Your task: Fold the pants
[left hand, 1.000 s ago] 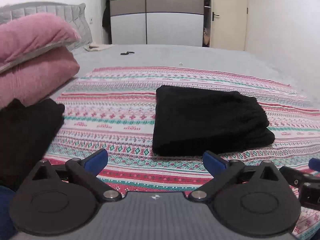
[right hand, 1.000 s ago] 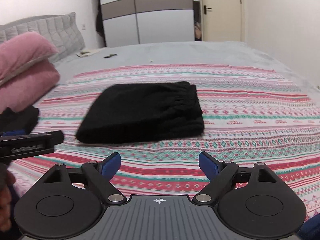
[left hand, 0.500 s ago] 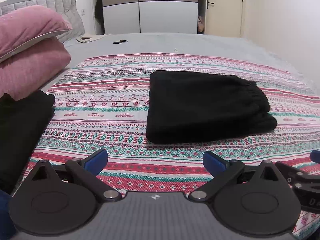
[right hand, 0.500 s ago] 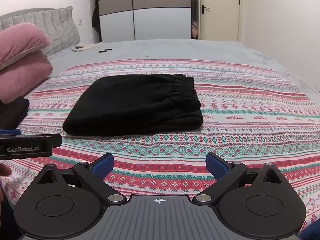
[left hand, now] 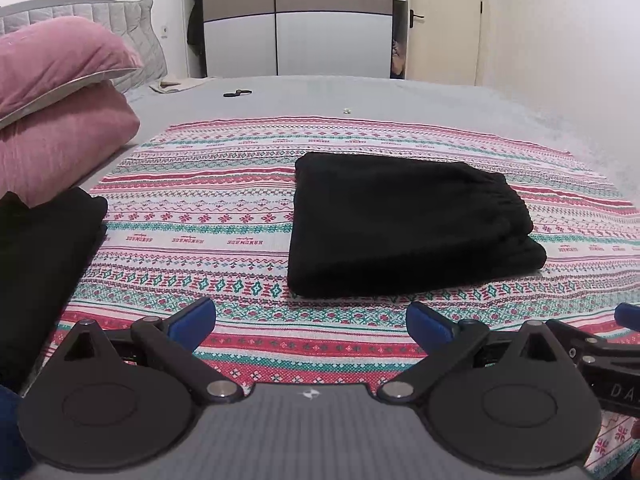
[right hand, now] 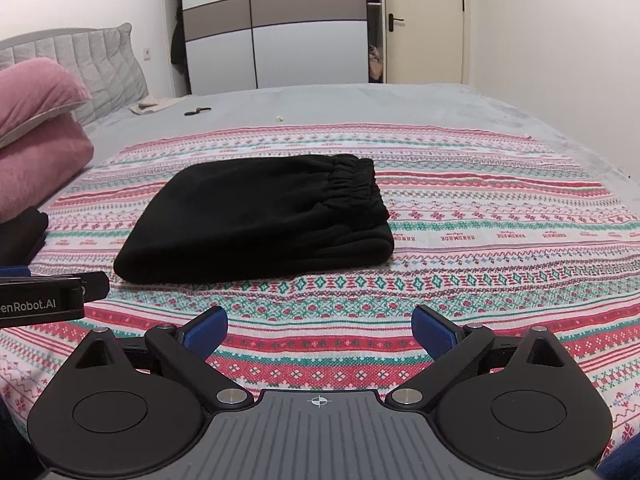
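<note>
Black pants (left hand: 404, 224) lie folded into a compact rectangle on a red, white and green patterned blanket (left hand: 224, 236); the elastic waistband is at the right end. They also show in the right wrist view (right hand: 260, 220) on the blanket (right hand: 500, 240). My left gripper (left hand: 312, 322) is open and empty, held back from the near edge of the pants. My right gripper (right hand: 320, 330) is open and empty, also short of the pants. The left gripper's body (right hand: 40, 300) shows at the left edge of the right wrist view.
A second black folded garment (left hand: 36, 264) lies at the left, beside two stacked pink pillows (left hand: 60, 100). The grey bed (left hand: 360, 96) extends to a wardrobe (left hand: 296, 20) and a door (left hand: 440, 20). A small dark object (left hand: 237, 93) lies far back.
Both grippers have drawn back and lifted slightly from the folded pants, staying open. The pants have not moved.
</note>
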A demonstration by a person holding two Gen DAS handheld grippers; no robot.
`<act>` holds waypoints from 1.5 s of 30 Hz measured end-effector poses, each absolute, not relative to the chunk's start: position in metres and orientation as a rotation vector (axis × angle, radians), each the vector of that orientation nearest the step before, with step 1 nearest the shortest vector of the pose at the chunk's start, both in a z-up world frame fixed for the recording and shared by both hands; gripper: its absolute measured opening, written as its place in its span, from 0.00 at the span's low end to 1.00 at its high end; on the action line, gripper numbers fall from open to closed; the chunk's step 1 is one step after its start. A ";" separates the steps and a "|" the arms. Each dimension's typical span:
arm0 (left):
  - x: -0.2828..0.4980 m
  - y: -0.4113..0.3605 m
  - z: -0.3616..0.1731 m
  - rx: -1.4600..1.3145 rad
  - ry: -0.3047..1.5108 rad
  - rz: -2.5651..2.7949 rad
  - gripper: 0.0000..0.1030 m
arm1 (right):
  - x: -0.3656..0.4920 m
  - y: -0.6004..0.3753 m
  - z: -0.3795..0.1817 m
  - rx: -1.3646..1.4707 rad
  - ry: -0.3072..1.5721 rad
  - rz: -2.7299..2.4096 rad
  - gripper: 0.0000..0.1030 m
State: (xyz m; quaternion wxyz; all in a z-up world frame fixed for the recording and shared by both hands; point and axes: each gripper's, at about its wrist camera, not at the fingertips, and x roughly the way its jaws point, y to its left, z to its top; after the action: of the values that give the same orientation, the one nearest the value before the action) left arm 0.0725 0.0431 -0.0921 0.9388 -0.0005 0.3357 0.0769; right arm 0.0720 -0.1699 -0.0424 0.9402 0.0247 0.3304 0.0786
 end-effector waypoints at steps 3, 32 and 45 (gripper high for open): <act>0.072 0.043 -0.092 -0.001 0.682 0.152 1.00 | 0.072 -0.170 -0.041 0.053 0.669 0.159 0.97; 0.071 0.040 -0.092 0.029 0.683 0.133 1.00 | 0.074 -0.175 -0.043 0.104 0.687 0.174 0.97; 0.071 0.039 -0.092 0.036 0.681 0.132 1.00 | 0.072 -0.175 -0.043 0.095 0.685 0.170 0.97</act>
State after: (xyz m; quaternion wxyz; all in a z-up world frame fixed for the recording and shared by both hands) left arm 0.0715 0.0393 -0.0921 0.9403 0.0177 0.3339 0.0644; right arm 0.0725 -0.1749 -0.0426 0.9373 0.0467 0.3353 0.0835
